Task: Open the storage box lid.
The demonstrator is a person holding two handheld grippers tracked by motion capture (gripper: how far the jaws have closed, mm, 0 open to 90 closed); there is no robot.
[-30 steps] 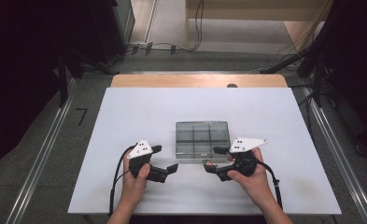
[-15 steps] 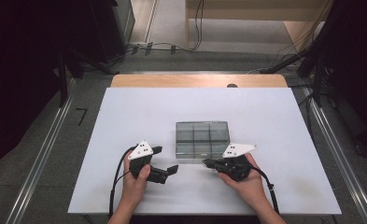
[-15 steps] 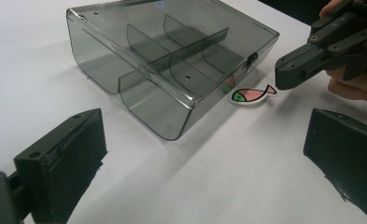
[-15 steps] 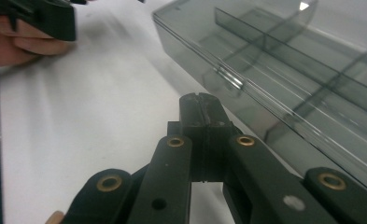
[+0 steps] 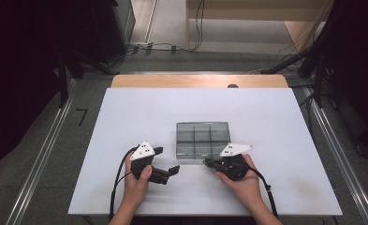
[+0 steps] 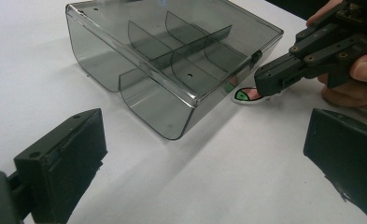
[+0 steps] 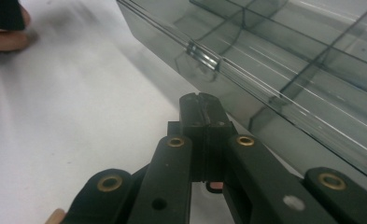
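On the white table [image 5: 266, 117], the left gripper [image 5: 166, 160] rested low and toward the near edge, left of the box [image 5: 202, 139] and apart from it. Its jaws stood wide apart with nothing between them, as its own view showed, and they pointed across at the box's near corner.

The box sat near the table's middle, flat on its base. It was a smoky, see-through case, rectangular with rounded lower corners. Thin partitions inside split it into compartments, all of which looked empty. Its lid was down and the small latch [image 7: 202, 56] on the front wall looked fastened.

Just right of the box's front corner, a small flat tab [image 6: 245, 95] lay on the table, white-rimmed with green and pink on it. It was close to the wall, though whether it touched the wall could not be told.

The right gripper [image 6: 270, 81] came in from the right with its jaws pressed together, their tip down at the tab, just beside the front wall and below the latch. Whether the tip pinched the tab's edge or only rested on it could not be told.

The work seemed barely begun. The box was not yet opened, nothing was inside, and the tab was still on the table. Lifting the tab, opening the lid and placing the tab inside likely all remained.
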